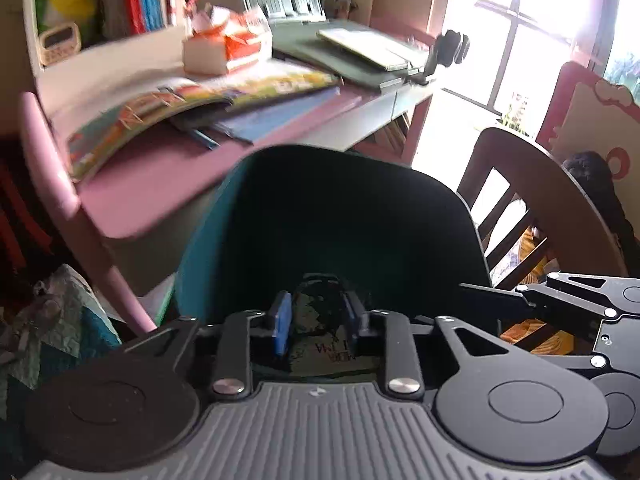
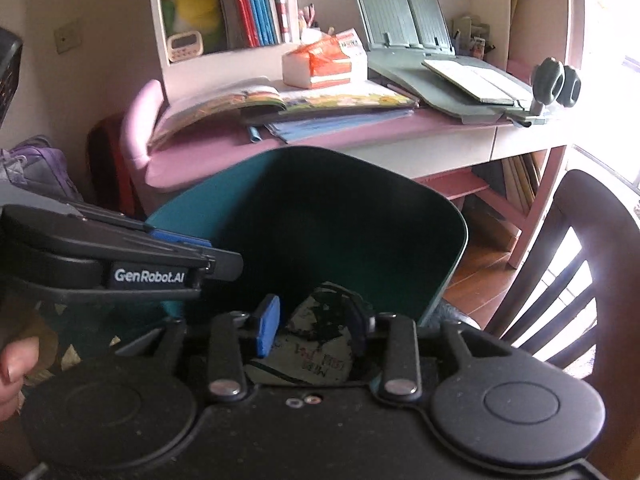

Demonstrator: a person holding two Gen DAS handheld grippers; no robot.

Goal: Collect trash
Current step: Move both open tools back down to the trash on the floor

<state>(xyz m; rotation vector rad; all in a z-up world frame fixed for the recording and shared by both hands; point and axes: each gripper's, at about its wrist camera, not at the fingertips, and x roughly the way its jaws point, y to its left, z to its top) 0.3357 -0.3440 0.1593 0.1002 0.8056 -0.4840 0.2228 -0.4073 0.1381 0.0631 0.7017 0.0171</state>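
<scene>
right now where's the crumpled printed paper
In both wrist views the crumpled printed paper lies low centre, down inside the dark teal plastic bin, between the blue pads of the right hand-held gripper, in front of the pink desk.

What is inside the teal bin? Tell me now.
Crumpled printed paper lies at the near side of the teal bin, against dark walls. The bottom beneath it is covered and shadowed.

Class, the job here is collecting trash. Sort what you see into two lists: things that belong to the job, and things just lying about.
Belongs to the job:
- teal bin
- crumpled printed paper over the bin
- left tongs
- right tongs

Just lying about:
- open picture book
- tissue pack
- grey book stand
- wooden chair
- purple bag
</scene>
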